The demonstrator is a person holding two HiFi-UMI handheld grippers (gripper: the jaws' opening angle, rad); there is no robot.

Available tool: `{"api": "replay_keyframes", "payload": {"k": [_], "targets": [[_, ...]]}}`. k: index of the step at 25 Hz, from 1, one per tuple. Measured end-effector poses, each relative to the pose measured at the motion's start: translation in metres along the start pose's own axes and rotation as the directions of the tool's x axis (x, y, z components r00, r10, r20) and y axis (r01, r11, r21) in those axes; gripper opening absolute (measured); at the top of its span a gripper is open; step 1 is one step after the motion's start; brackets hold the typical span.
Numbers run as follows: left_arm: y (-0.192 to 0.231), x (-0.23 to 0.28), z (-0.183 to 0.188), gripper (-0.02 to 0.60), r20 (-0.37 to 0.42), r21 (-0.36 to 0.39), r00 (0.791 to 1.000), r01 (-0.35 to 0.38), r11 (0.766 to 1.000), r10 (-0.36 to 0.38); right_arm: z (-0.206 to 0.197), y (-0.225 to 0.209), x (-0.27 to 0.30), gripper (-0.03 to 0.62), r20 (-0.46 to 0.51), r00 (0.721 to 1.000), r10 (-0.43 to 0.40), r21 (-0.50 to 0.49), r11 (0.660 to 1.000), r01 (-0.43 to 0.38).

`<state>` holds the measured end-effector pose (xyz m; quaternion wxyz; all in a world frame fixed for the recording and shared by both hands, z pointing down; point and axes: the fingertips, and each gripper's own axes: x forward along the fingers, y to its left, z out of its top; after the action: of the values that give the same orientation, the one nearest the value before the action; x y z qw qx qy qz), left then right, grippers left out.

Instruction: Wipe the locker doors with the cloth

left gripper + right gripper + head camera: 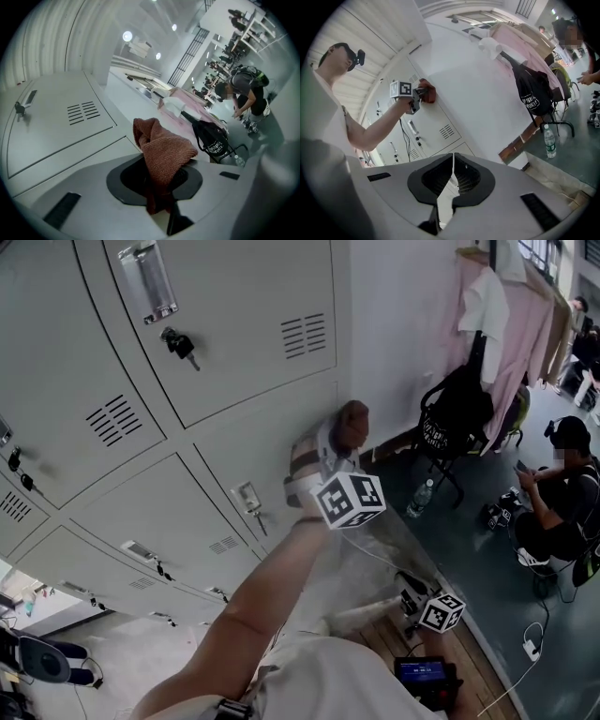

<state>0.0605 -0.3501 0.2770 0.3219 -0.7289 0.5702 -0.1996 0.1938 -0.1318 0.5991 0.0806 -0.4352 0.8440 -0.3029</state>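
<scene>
I count at least six grey locker doors [234,324], the outer ones cut off by the frame, with bare door face open left of my left gripper [161,185] and the bank's corner just right of it. That gripper is clenched on the one rust-brown cloth [164,147], held against a door's right edge. My right gripper [453,164] hangs low, well apart, jaws together on nothing.
</scene>
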Motion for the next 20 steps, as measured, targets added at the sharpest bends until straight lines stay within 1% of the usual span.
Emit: {"api": "replay_keyframes", "payload": {"k": [3,7,11,13,15,16,18,20], "targets": [[0.014,-0.008,-0.011,0.077,-0.026,-0.041,0.999,-0.032,0.999,0.031,-0.003,0.003,0.007,0.02,-0.014,1.0,0.017,0.002,1.0,-0.017],[0.042,-0.036,-0.032,0.077,-0.047,-0.101,0.995,-0.093,0.991,0.088,-0.012,0.013,0.023,0.02,-0.054,0.997,0.06,-0.002,0.998,-0.06],[0.085,-0.073,-0.049,0.077,-0.053,-0.105,0.986,-0.166,0.981,0.161,-0.017,0.026,0.043,0.02,-0.108,0.987,0.119,-0.026,0.992,-0.122],[0.111,-0.096,-0.061,0.077,-0.062,-0.12,0.975,-0.218,0.968,0.212,-0.019,0.032,0.051,0.02,-0.125,0.982,0.142,-0.029,0.989,-0.147],[0.137,-0.12,-0.074,0.077,-0.069,-0.145,0.957,-0.289,0.946,0.282,-0.023,0.037,0.059,0.02,-0.143,0.976,0.163,-0.031,0.985,-0.169],[0.151,-0.133,-0.081,0.077,-0.076,-0.16,0.943,-0.332,0.929,0.324,-0.025,0.04,0.063,0.02,-0.154,0.972,0.175,-0.033,0.983,-0.182],[0.18,-0.158,-0.094,0.077,-0.092,-0.193,0.906,-0.422,0.886,0.412,-0.03,0.046,0.069,0.02,-0.179,0.964,0.196,-0.034,0.978,-0.205],[0.202,-0.173,-0.097,0.077,-0.097,-0.225,0.872,-0.488,0.843,0.479,-0.035,0.05,0.073,0.02,-0.196,0.958,0.209,-0.033,0.975,-0.219]]}}
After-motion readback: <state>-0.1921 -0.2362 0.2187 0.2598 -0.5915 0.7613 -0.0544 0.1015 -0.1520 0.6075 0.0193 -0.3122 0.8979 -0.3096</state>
